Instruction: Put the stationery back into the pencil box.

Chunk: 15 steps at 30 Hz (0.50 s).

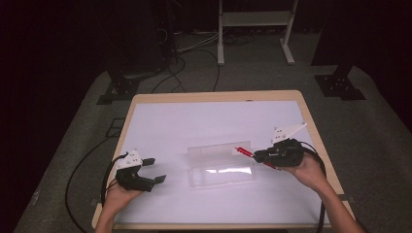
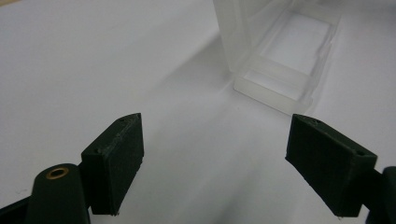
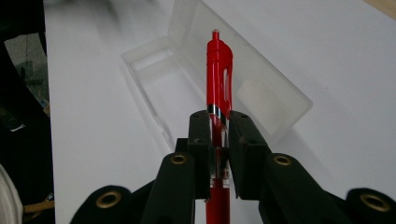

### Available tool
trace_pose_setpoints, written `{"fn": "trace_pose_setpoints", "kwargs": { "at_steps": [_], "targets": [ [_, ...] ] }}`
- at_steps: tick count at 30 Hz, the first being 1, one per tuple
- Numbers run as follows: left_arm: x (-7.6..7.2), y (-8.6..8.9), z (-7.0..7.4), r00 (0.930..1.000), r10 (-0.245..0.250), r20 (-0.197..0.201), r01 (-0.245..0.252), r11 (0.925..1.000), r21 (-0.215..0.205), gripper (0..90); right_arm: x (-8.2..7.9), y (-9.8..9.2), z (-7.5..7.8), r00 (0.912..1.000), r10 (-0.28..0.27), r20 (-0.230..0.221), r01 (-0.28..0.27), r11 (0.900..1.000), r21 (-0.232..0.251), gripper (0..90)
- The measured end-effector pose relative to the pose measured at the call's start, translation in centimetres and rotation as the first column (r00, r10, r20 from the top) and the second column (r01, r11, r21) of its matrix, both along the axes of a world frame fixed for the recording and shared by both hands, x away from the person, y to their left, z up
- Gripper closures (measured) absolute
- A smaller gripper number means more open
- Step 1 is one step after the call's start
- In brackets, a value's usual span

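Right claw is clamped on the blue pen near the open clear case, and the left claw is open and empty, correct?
Not quite: the pen is red, not blue, as the right gripper view shows. The right claw is clamped on it near the open clear case; the left claw is open and empty.

Red pen [image 3: 218, 70] held above the open clear case [image 1: 221, 165].

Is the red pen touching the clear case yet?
Cannot tell. The right gripper view shows the right gripper clamped on the red pen, whose tip overlaps the open clear case; no view shows a gap or contact plainly.
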<state>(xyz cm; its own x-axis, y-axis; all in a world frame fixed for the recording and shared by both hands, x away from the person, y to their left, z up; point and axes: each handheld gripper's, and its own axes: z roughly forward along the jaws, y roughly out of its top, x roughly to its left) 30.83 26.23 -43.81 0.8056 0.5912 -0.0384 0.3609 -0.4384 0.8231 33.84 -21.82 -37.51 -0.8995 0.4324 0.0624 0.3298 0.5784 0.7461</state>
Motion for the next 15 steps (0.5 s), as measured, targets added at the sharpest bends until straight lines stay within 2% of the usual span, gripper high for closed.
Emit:
{"fn": "trace_pose_setpoints", "kwargs": {
  "at_steps": [15],
  "targets": [
    [0.0,0.0,0.0,1.0,-0.002,-0.001,0.002,1.0,-0.006,18.2,0.7,1.4,-0.6,0.9985,0.051,-0.019,-0.051,0.999,-0.016,78.8]
  ]
}}
